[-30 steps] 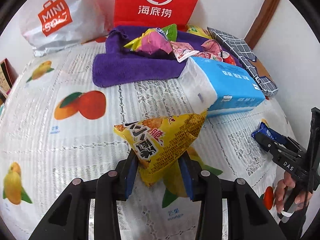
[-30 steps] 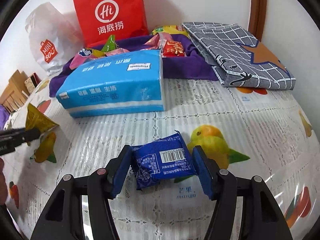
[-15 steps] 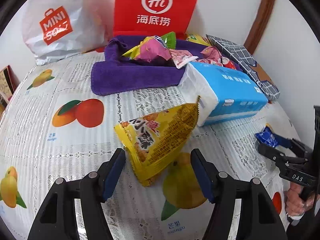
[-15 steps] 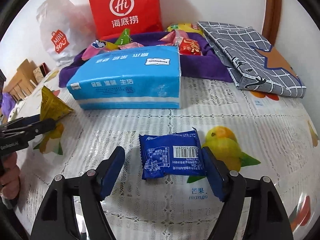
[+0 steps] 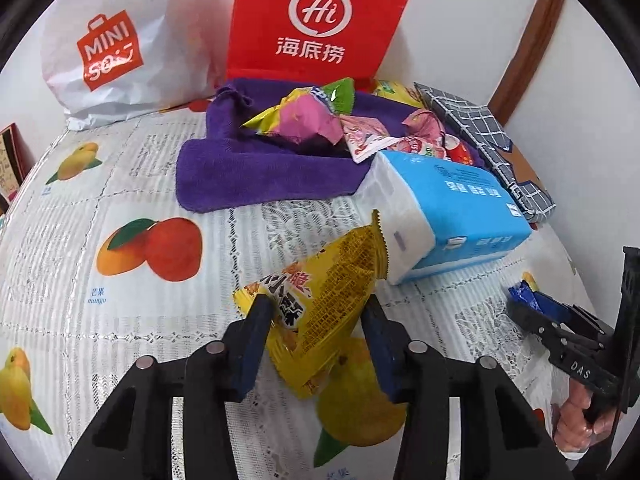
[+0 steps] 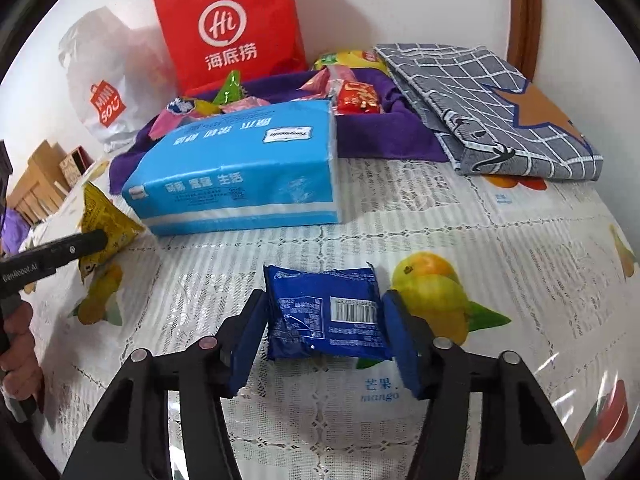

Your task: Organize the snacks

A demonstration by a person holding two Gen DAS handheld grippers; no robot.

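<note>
A yellow triangular snack bag (image 5: 328,280) lies on the fruit-print tablecloth (image 5: 120,320), and my left gripper (image 5: 316,308) is closing on it, both pads pressing its sides. A blue snack packet (image 6: 332,312) lies barcode up between the pads of my right gripper (image 6: 326,304), which is closing too and touches both its edges. Several more snacks (image 5: 312,120) are piled on a purple towel (image 5: 256,168) at the back. In the left wrist view the right gripper (image 5: 532,312) shows at the right edge.
A blue tissue pack (image 5: 452,208) lies between the two grippers' packets and the towel. A red paper bag (image 5: 320,20) and a white MINISO bag (image 5: 120,40) stand against the wall. A grey checked cloth bag (image 6: 480,96) lies at the back right. A hand (image 5: 576,420) holds the right gripper.
Both grippers held their packets a second ago, opened wide half a second ago, and have now closed on them again. The yellow bag has tilted, its tip now pointing up and right.
</note>
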